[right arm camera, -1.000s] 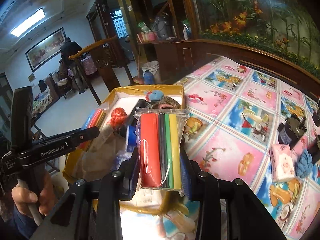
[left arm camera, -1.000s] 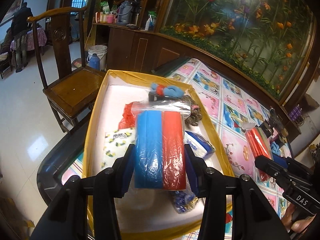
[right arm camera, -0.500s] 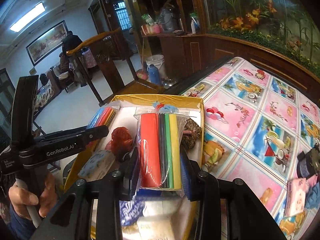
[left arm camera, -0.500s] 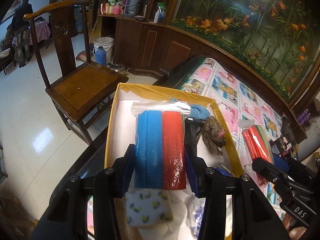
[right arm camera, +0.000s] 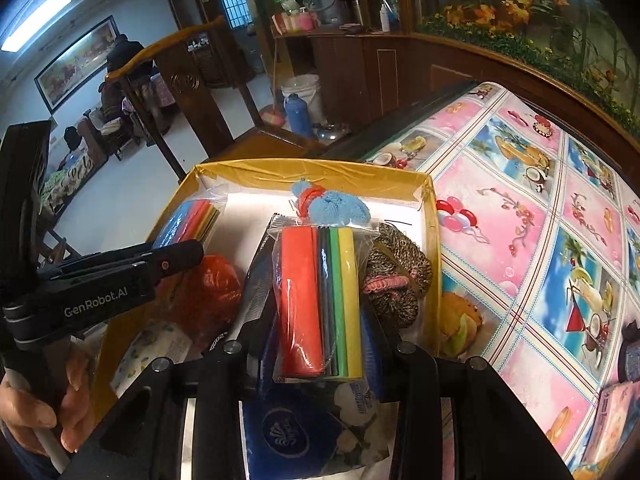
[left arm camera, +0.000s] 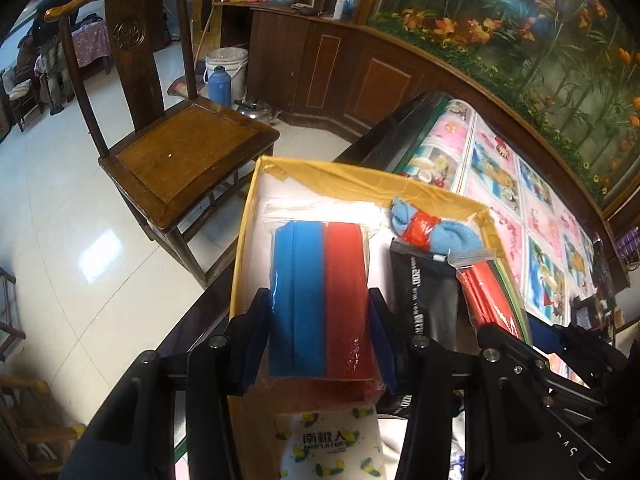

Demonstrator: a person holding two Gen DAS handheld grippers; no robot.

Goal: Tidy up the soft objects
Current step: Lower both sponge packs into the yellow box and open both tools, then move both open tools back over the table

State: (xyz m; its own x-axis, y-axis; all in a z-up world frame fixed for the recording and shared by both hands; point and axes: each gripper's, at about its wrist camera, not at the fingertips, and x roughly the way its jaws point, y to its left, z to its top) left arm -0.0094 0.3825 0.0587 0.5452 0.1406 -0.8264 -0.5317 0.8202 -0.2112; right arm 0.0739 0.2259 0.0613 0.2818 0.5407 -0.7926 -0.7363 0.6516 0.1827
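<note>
My left gripper (left arm camera: pixel 318 344) is shut on a clear bag of blue and red foam sheets (left arm camera: pixel 318 296), held over the far left part of the yellow-rimmed box (left arm camera: pixel 340 174). My right gripper (right arm camera: pixel 320 356) is shut on a clear bag of red, dark, green and yellow foam sheets (right arm camera: pixel 320 300), held over the middle of the same box (right arm camera: pixel 312 174). The left gripper's side (right arm camera: pixel 120 280) shows in the right wrist view with its bag (right arm camera: pixel 188 218). The right-hand bag (left arm camera: pixel 492 300) shows in the left wrist view.
The box holds a blue knit piece with red band (left arm camera: pixel 436 232), a black pack (left arm camera: pixel 428 300), a speckled knit item (right arm camera: pixel 400 280), a red bag (right arm camera: pixel 212 288), tissue packs (left arm camera: pixel 332 444) and a blue pack (right arm camera: pixel 304 428). A wooden chair (left arm camera: pixel 180 148) stands left. Items lie on the patterned tablecloth (right arm camera: pixel 540 240).
Both grippers moved forward and lower over the box, still holding their bags. The left bag now hangs over the box's far left corner area.
</note>
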